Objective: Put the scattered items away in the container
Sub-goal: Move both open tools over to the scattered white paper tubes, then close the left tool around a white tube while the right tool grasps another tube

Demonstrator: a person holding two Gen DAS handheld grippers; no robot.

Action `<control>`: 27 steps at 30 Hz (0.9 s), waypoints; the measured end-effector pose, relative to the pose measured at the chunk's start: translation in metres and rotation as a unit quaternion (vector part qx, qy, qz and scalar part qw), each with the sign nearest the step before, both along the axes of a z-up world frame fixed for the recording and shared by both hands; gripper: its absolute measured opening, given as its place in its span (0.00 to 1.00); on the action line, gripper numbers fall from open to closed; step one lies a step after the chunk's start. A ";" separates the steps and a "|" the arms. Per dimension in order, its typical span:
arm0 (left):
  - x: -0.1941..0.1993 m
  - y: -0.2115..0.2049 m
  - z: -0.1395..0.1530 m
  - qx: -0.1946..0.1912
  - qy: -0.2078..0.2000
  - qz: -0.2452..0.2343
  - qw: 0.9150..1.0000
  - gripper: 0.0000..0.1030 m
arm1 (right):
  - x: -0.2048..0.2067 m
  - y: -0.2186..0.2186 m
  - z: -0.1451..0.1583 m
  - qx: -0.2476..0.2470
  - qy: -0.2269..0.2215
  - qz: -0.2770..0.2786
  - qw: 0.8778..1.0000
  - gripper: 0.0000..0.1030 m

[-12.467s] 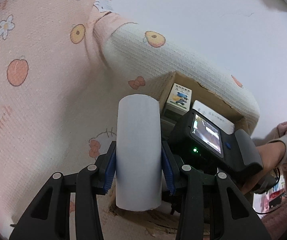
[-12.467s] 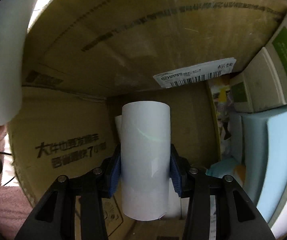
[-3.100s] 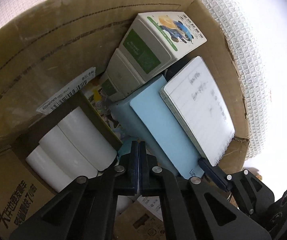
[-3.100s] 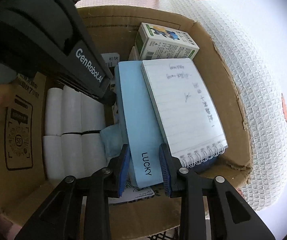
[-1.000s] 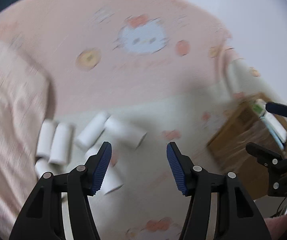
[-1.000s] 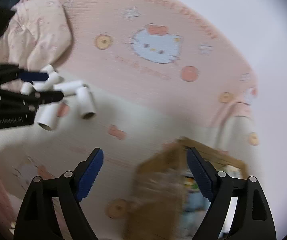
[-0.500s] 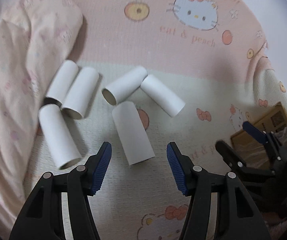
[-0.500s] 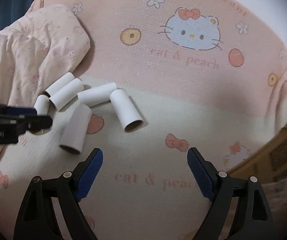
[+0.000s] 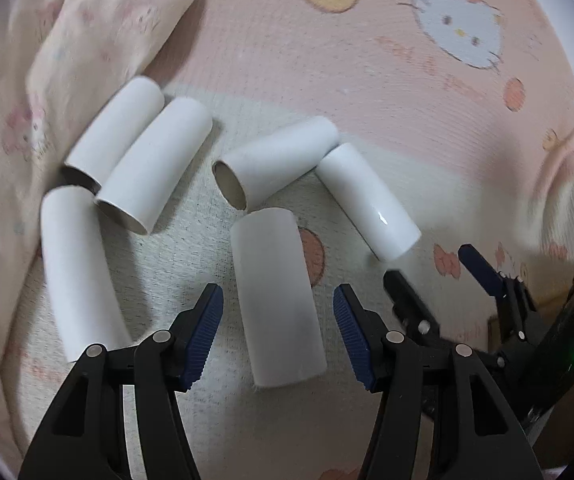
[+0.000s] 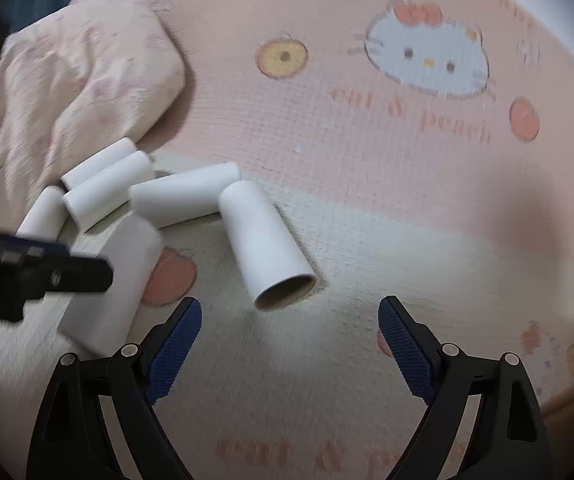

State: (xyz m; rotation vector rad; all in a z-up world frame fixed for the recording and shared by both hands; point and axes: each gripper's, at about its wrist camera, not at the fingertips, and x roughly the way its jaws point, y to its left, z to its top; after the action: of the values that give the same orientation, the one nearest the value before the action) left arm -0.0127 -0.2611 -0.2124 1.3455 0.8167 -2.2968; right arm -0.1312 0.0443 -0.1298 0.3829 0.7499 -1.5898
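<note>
Two blue-padded fingers of the left gripper [image 9: 277, 328] stand apart on either side of a white paper tube [image 9: 277, 300] that lies lengthwise between them on the bedsheet [image 9: 367, 80]; a gap shows on each side, so the pads are not touching it. Just beyond that tube, a second tube [image 9: 275, 160] lies crosswise with its open brown end facing left, and a glossy tube [image 9: 369, 202] slants away to the right, its far end close to the second tube's. Further left, two tubes [image 9: 155, 168] lie side by side, touching, and another tube [image 9: 79, 272] lies below them at the edge of a crumpled pink quilt [image 9: 67, 40]. The right gripper [image 10: 291, 344] has its fingers spread wide with nothing between them, hovering over the sheet; the glossy tube [image 10: 267, 240] lies just ahead of it, open end toward the camera and nearer the left finger. In the right wrist view the left gripper's black finger crosses the left edge in front of the tube it straddles. The sheet is pink and cream, printed with a cartoon cat face [image 10: 427, 56] and peaches. The container is not clearly visible in either view.
</note>
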 end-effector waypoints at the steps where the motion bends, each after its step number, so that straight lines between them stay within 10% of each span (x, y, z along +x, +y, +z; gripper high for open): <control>1: -0.001 -0.002 -0.002 0.000 -0.007 0.004 1.000 0.60 | -0.007 -0.005 0.001 -0.001 -0.018 -0.010 1.000 0.87; 17: -0.007 -0.006 -0.018 0.008 -0.022 -0.007 1.000 0.59 | -0.010 -0.054 0.002 0.026 -0.080 0.023 0.996 0.86; 27: -0.017 0.008 -0.016 -0.031 -0.022 -0.048 0.998 0.49 | 0.000 -0.055 -0.016 0.077 -0.085 0.071 0.991 0.41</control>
State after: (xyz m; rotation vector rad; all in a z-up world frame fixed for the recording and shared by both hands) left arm -0.0298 -0.2528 -0.2282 1.4312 0.6735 -2.3366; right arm -0.1314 -0.0110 -0.1460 0.5585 0.7533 -1.3508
